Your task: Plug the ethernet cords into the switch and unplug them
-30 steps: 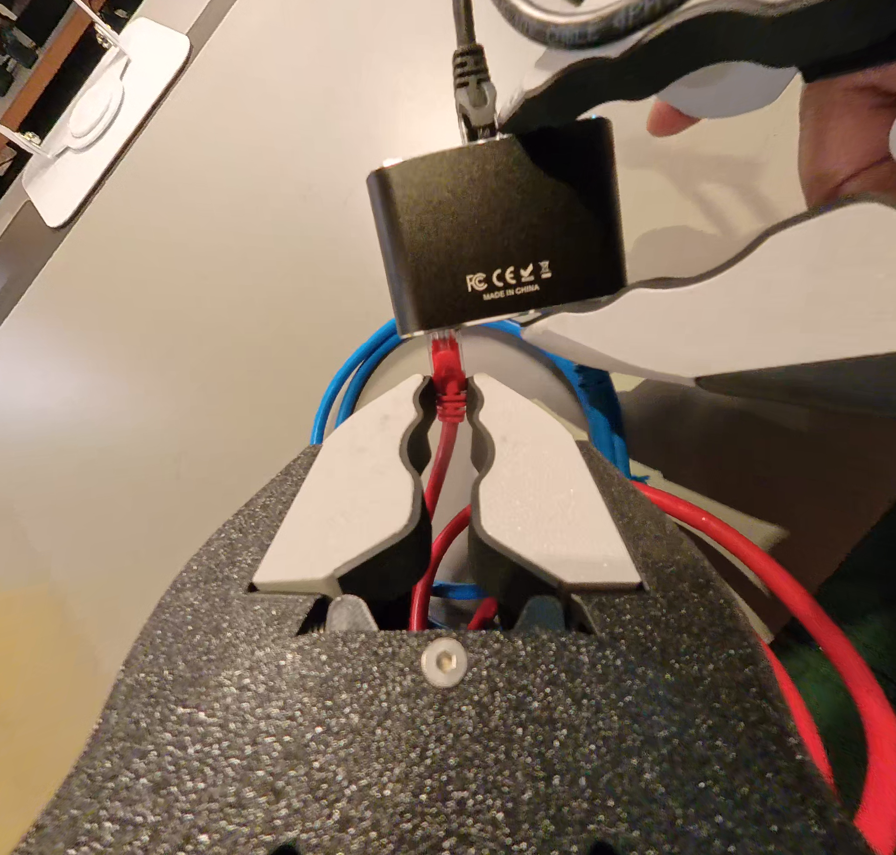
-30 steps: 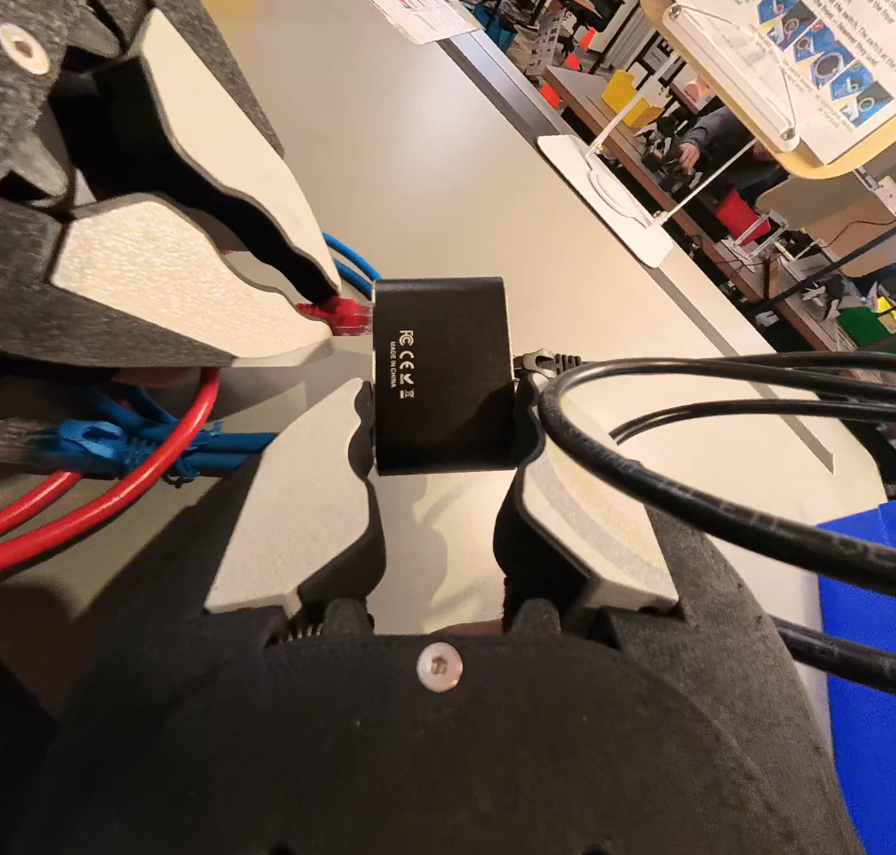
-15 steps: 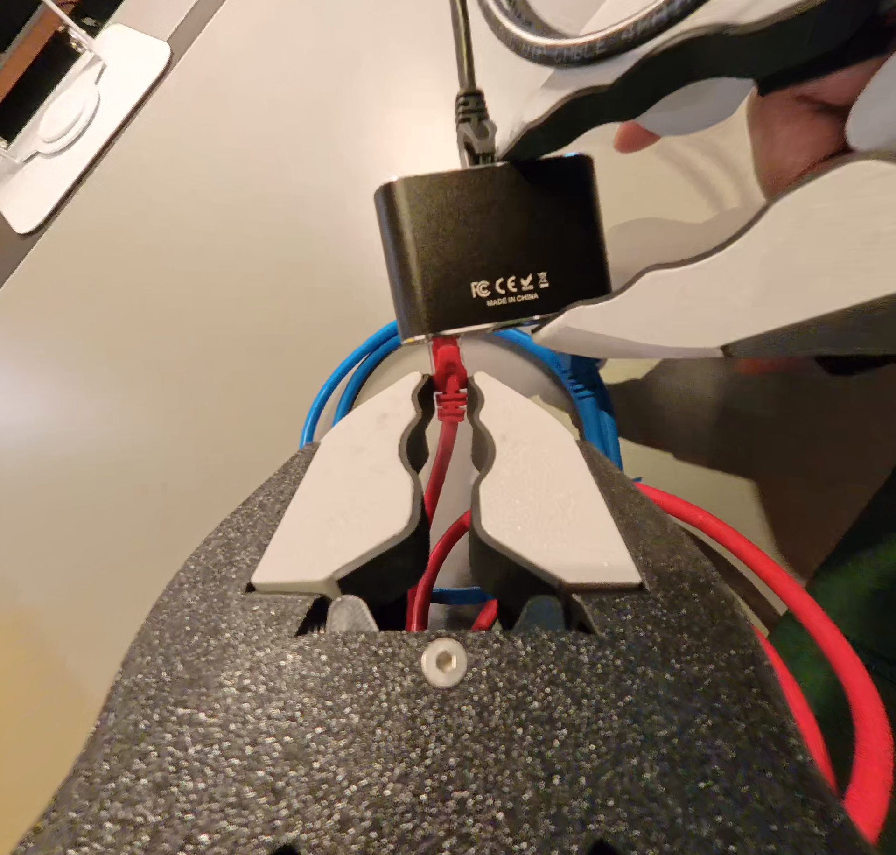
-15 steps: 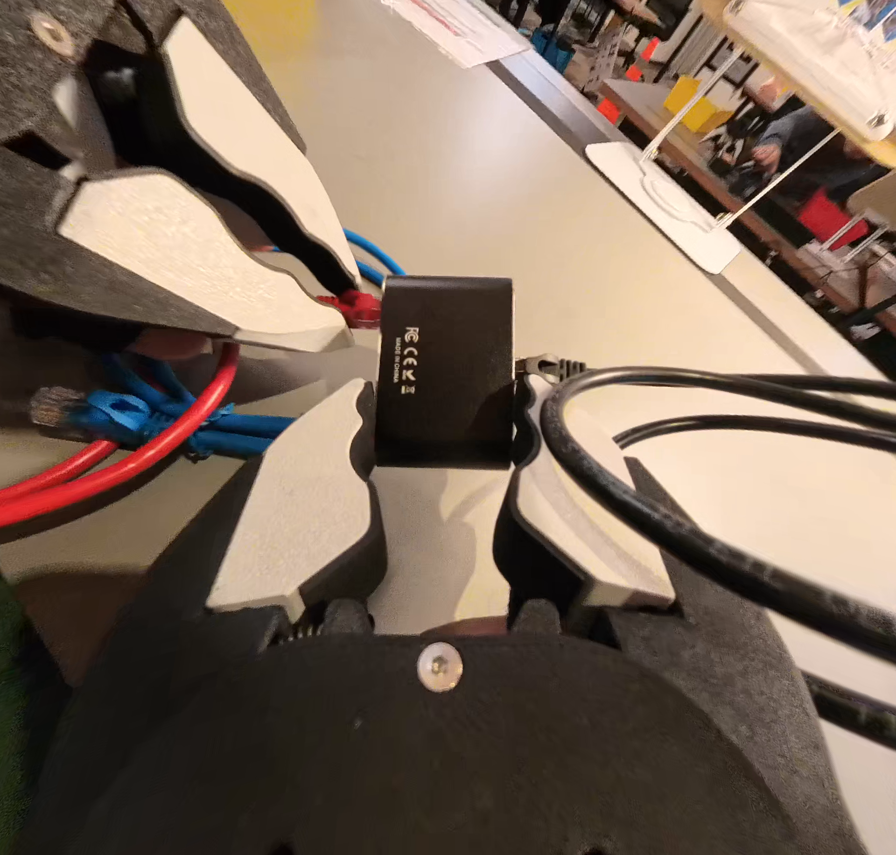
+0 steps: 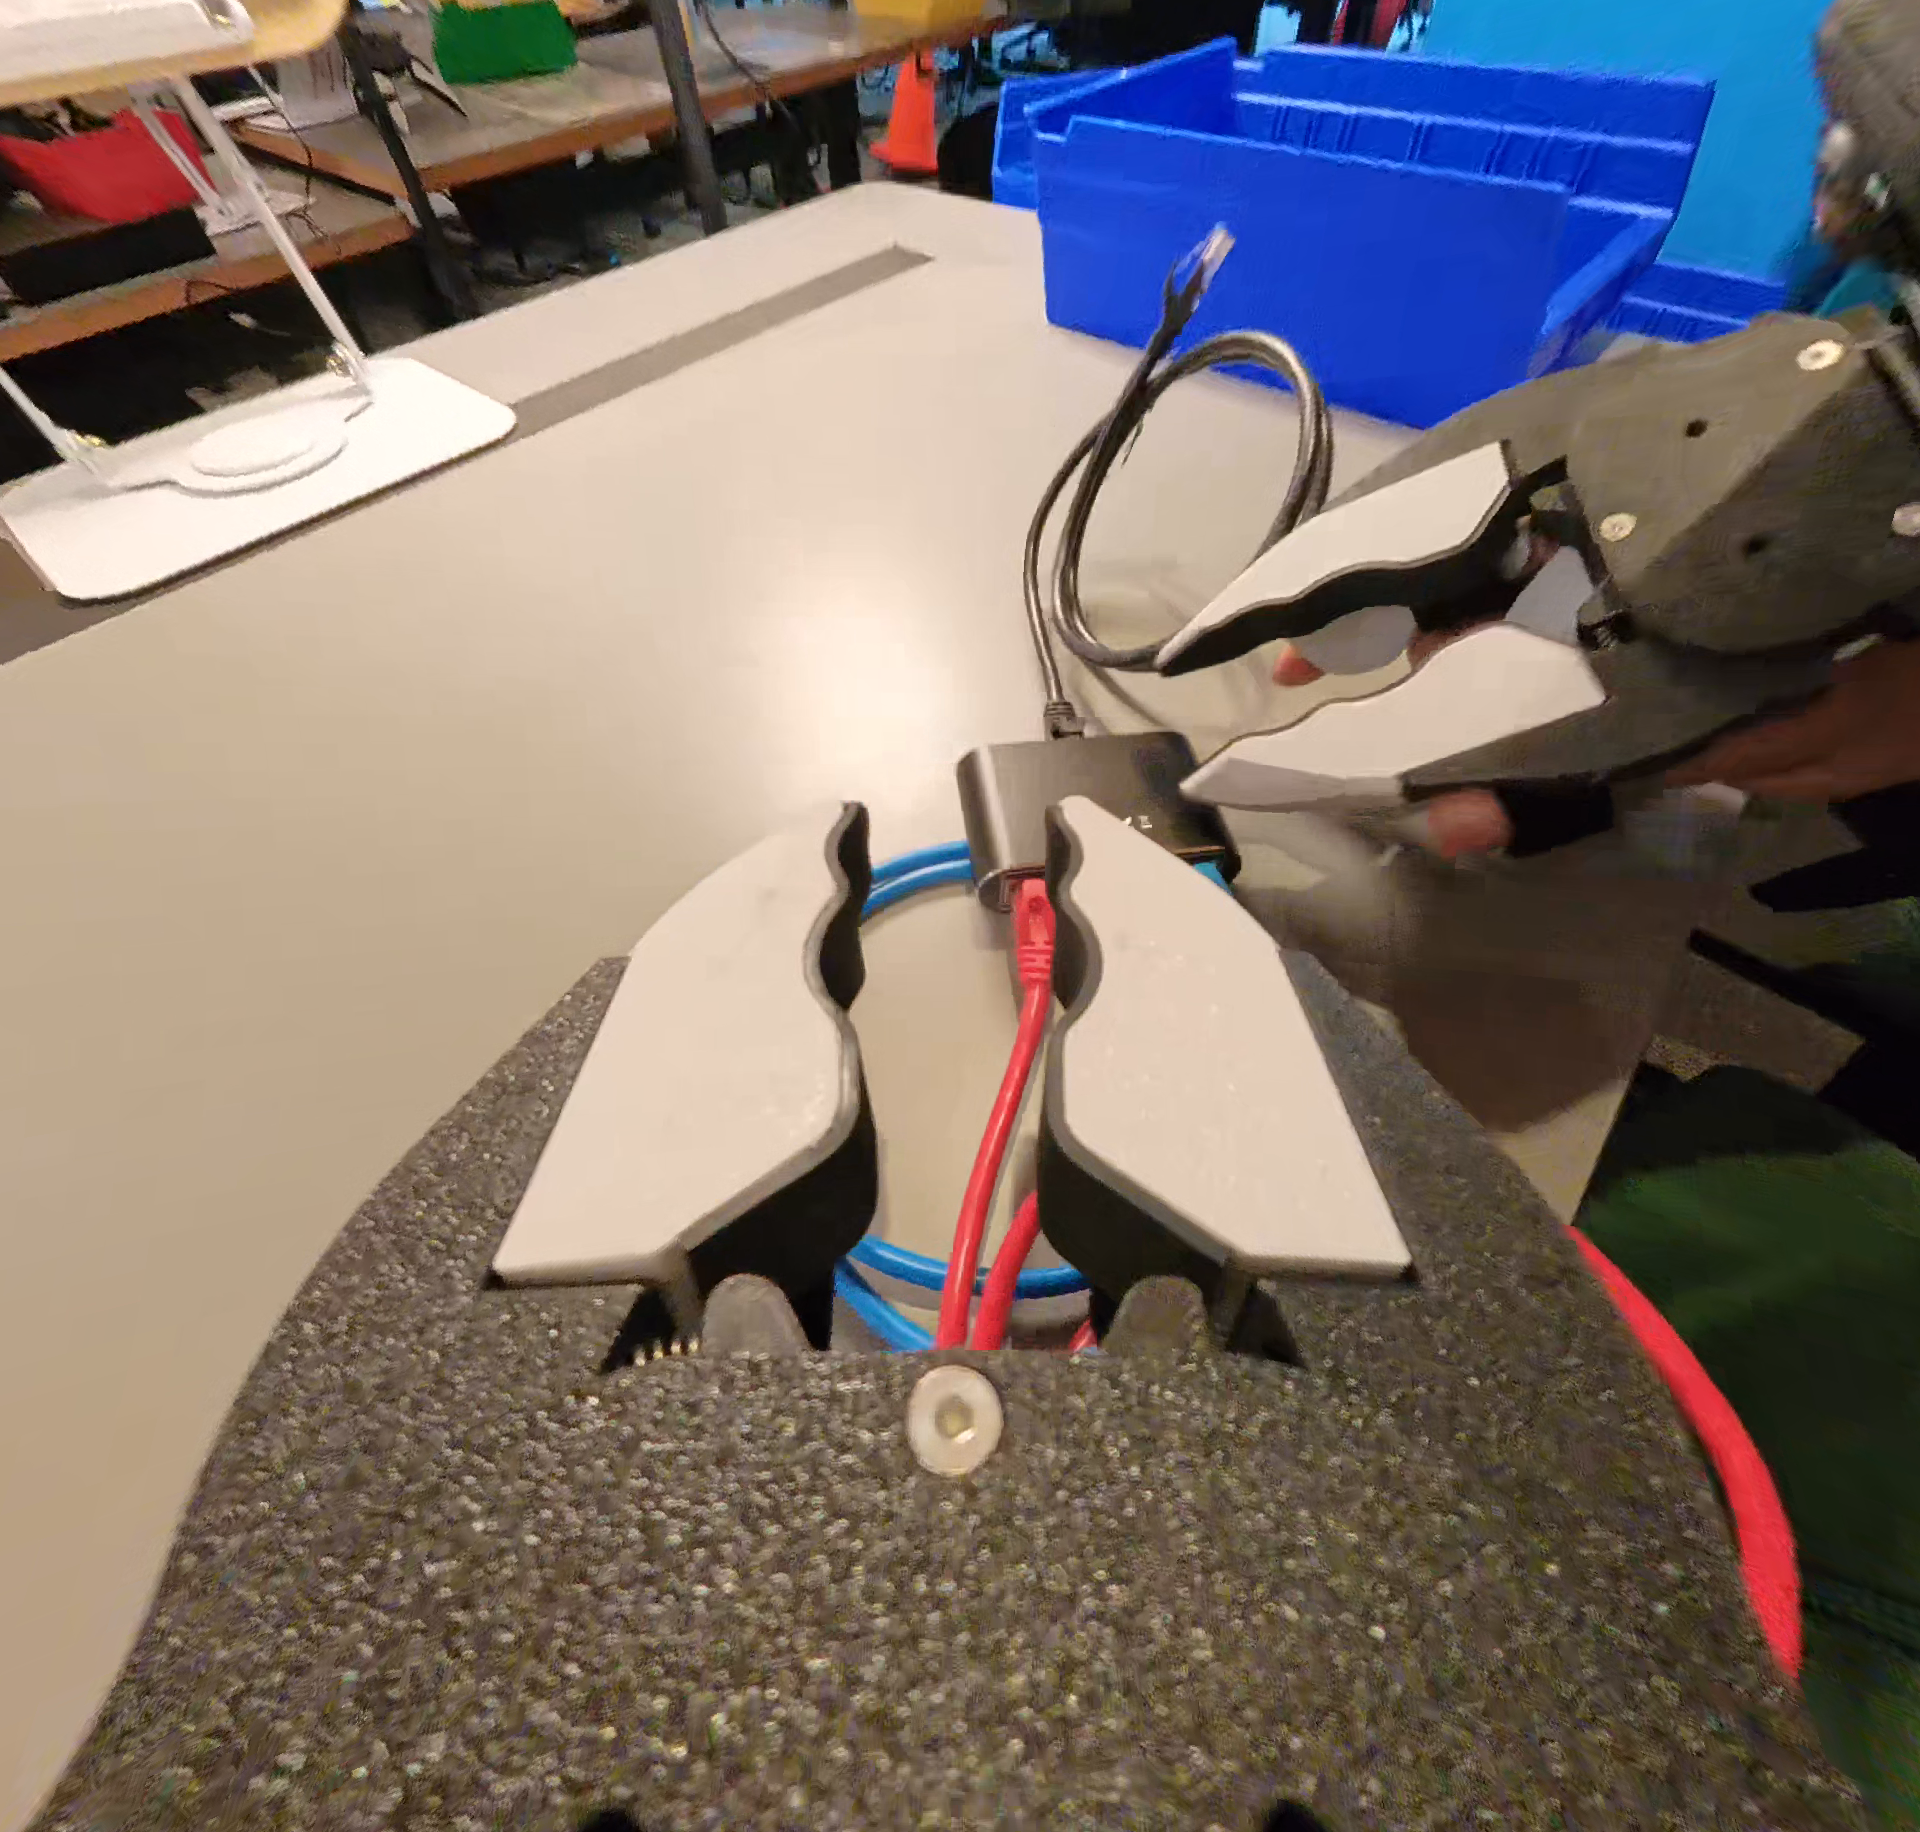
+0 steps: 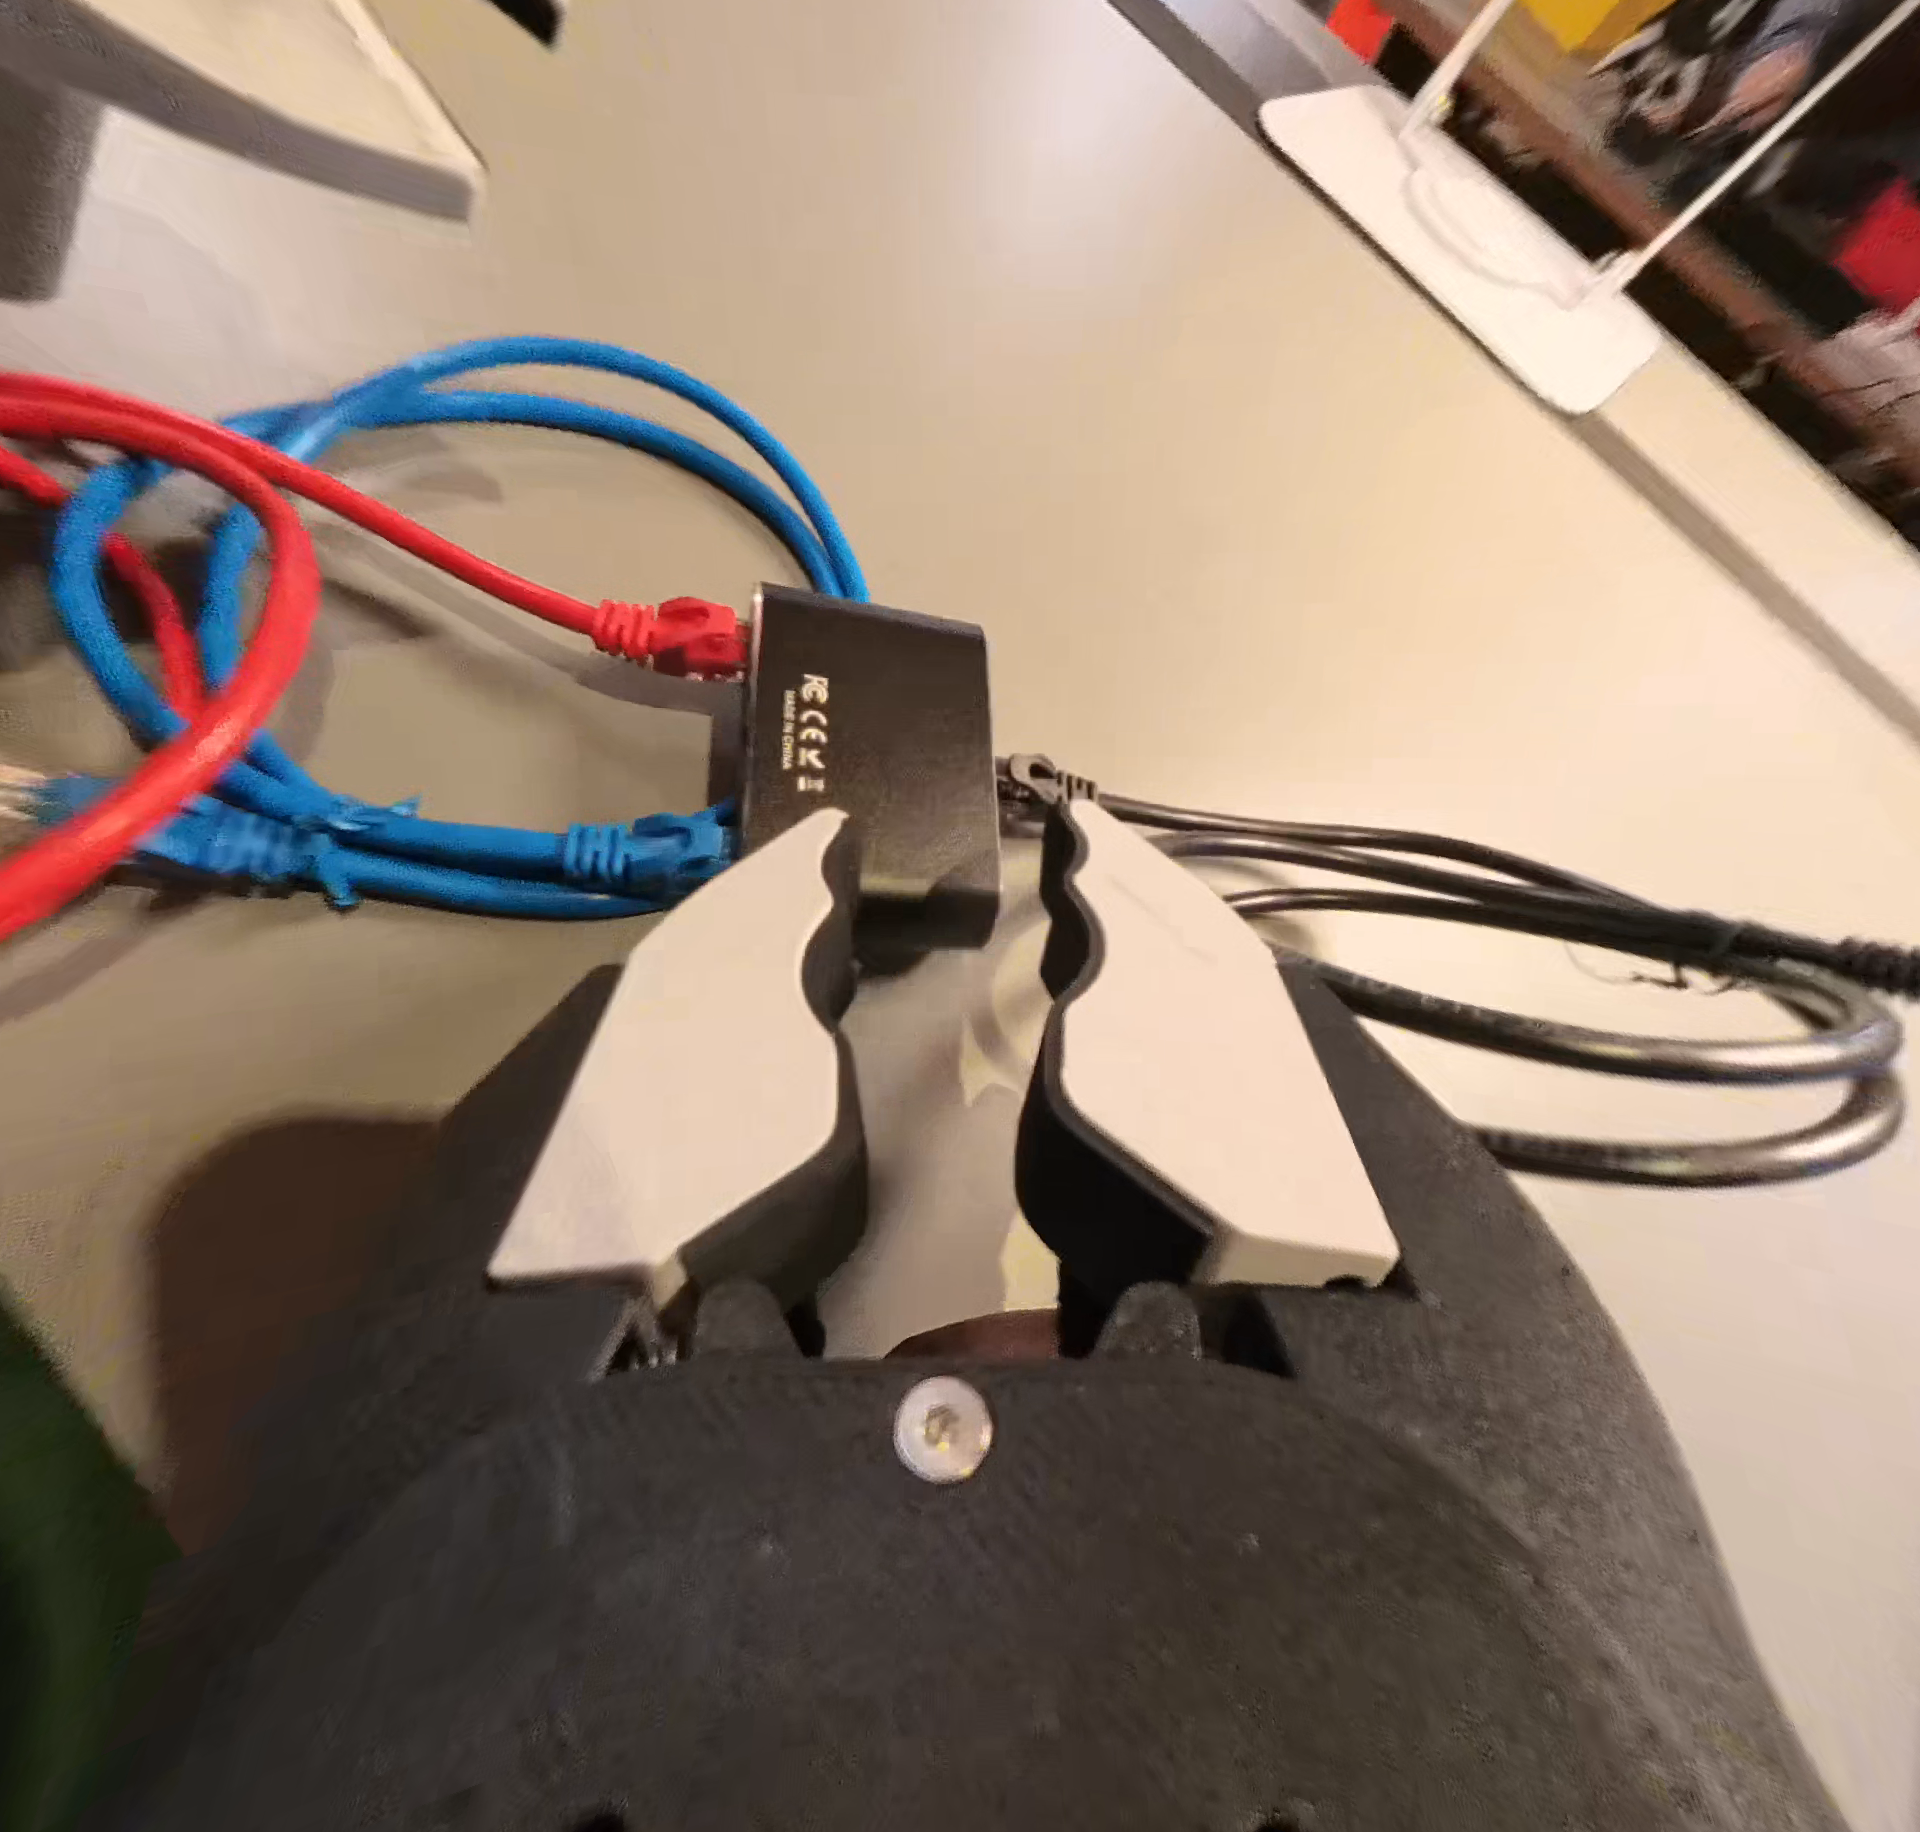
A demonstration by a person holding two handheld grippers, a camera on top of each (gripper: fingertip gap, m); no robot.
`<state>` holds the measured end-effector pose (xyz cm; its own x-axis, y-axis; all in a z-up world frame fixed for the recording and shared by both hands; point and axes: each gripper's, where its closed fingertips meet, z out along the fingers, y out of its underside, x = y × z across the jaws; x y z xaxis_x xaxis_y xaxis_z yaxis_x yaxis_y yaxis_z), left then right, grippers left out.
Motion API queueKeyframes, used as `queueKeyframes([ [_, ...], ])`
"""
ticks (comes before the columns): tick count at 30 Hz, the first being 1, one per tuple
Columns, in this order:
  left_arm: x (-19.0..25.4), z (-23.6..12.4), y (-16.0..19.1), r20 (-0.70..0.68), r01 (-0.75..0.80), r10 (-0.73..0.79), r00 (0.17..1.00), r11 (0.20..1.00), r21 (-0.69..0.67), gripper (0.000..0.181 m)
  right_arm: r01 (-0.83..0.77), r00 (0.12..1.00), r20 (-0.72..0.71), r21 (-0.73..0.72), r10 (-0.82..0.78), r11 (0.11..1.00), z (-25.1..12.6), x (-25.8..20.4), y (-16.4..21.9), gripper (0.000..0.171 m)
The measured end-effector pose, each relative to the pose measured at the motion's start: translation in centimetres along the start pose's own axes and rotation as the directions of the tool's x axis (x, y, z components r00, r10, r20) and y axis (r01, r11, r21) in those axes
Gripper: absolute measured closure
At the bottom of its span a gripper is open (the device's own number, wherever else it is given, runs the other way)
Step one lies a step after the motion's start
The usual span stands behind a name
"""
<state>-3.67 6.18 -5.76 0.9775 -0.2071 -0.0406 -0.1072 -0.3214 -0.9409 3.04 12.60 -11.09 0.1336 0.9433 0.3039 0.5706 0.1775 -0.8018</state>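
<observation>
Two cords, red cord (image 6: 623, 619) and blue cord (image 6: 623, 852), sitting plugged in switch (image 6: 883, 743) near table (image 5: 520, 691) front edge. Left gripper (image 5: 951, 873) and right gripper (image 6: 940, 847) both hanging apart, gripping nothing. Plugging looking done; unplugging calling for pinching red plug.

1. A workshop or lab: a wide grey bench (image 5: 520, 639) carries a blue storage bin (image 5: 1351, 224).
2. Behind it, cluttered worktables (image 5: 582, 109) hold yellow and green bins (image 5: 504, 37), with an orange cone (image 5: 909, 120) nearby.

black switch (image 6: 883, 743), red cord (image 6: 675, 629) plugged, jaws apart
</observation>
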Motion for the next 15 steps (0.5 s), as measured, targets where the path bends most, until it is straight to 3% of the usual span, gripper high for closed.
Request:
queueKeyframes([
  [1,-0.5,-0.3,0.0,0.008,0.006,-0.006,1.0,1.0,0.004,0.149,-0.062,0.997,0.056,0.01,0.062,0.998,-0.3,0.0,-0.1,0.134],
  [5,-1.3,-0.7,0.3,0.018,0.025,-0.025,1.0,1.0,-0.001,0.149,-0.266,0.933,0.242,-0.038,0.267,0.963,-0.5,-0.2,0.3,0.122],
  [8,-0.9,-0.4,0.4,0.012,0.016,-0.016,1.0,1.0,-0.011,0.149,-0.245,0.932,0.246,-0.118,0.267,0.962,0.5,-1.2,1.2,0.108],
  [15,-0.9,-1.1,0.1,0.023,-0.009,0.009,1.0,1.0,0.004,0.149,-0.209,0.93,0.267,-0.183,0.253,0.961,2.0,-2.3,0.9,0.096],
])
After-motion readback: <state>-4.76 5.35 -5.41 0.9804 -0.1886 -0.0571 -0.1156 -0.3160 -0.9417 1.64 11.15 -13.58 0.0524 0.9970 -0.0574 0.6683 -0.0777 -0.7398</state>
